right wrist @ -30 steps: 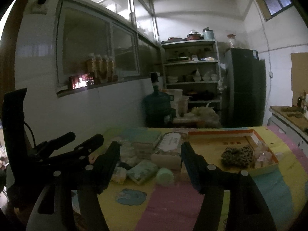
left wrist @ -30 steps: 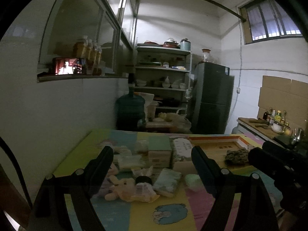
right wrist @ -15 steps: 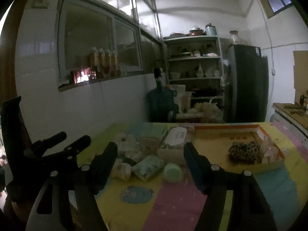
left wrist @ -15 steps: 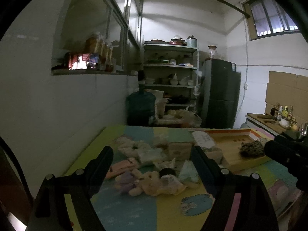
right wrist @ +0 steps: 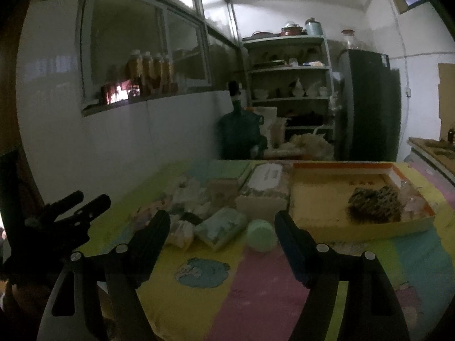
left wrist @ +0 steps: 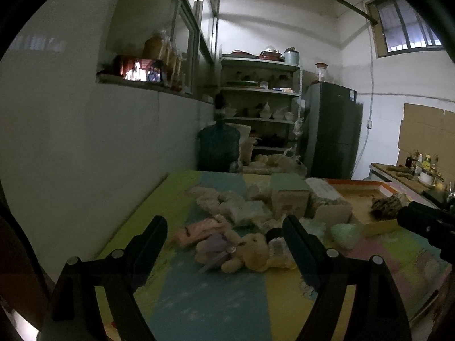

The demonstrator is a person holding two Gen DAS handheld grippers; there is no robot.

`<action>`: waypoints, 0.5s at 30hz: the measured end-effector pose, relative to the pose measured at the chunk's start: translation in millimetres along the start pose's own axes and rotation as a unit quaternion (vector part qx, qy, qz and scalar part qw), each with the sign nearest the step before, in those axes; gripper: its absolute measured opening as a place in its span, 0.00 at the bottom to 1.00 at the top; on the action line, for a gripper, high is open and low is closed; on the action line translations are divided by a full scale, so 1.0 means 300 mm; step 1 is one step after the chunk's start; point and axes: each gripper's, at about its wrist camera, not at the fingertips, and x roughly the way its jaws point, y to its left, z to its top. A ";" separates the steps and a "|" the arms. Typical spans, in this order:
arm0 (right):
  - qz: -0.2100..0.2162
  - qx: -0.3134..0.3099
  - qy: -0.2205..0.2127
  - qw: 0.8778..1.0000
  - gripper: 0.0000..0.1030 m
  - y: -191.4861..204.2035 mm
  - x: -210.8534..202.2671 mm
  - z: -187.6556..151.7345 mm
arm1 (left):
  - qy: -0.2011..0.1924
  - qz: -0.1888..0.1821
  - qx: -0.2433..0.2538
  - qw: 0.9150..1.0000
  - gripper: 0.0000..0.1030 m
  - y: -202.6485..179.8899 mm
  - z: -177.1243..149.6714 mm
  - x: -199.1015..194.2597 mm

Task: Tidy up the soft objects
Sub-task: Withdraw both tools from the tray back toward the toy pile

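Plush toys (left wrist: 236, 248) lie heaped mid-bench (left wrist: 210, 298), the cardboard tray (right wrist: 318, 196) to their right; both tools, left (left wrist: 224, 227) and right (right wrist: 221, 221), hover spread and empty. Next, probably a descent onto one toy.

Blurred soft pile (left wrist: 244, 227); dim shelf contents (right wrist: 287, 65)

Leopard-spotted cloth (right wrist: 375, 204), orange-rimmed tray (right wrist: 341, 165)

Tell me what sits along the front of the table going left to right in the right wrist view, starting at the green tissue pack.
Green tissue pack → pale green round thing → orange-rimmed tray → dark spotted scrunchie lying in the tray → clear crinkly bits at the tray's right end.
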 end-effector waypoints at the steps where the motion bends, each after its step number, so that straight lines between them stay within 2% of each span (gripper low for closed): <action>1: 0.002 0.000 0.003 1.000 0.75 0.004 0.010 -0.004 | 0.002 0.000 -0.001 1.000 0.81 0.008 -0.005 0.005; 15: 0.055 -0.017 0.058 0.997 0.75 0.134 0.226 -0.052 | 0.037 0.016 -0.030 0.999 0.81 0.153 -0.092 0.104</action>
